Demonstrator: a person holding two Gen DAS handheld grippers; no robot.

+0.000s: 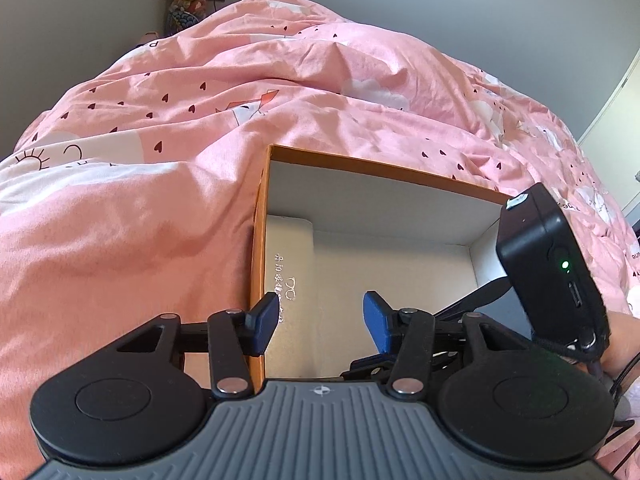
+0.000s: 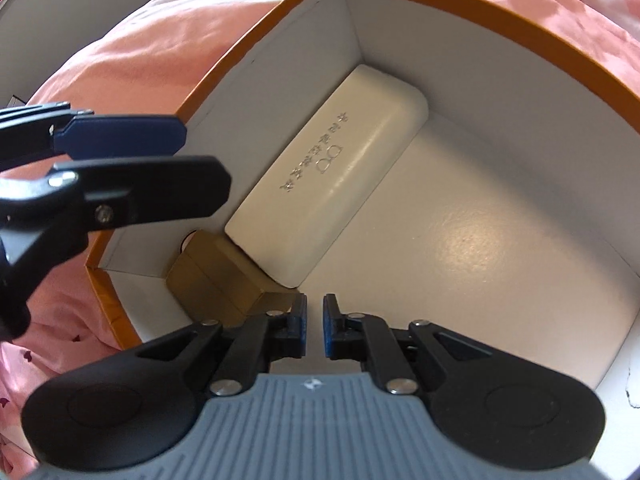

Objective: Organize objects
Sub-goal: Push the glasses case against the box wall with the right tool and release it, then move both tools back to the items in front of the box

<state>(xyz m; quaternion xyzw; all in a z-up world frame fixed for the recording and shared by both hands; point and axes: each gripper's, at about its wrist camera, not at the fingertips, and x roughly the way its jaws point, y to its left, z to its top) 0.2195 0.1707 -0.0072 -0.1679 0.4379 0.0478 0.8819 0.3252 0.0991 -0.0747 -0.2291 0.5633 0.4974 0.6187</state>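
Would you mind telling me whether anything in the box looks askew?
Slightly: the cream case lies along the box wall with one end propped on the small gold box, so it seems tilted. Nothing spilled or damaged.

Glasses case (image 2: 332,176) lies in box (image 2: 500,28), seemingly touching small carton (image 2: 216,280).

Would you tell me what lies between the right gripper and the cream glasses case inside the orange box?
Only bare white box floor separates the right gripper from the cream glasses case, in the right wrist view.
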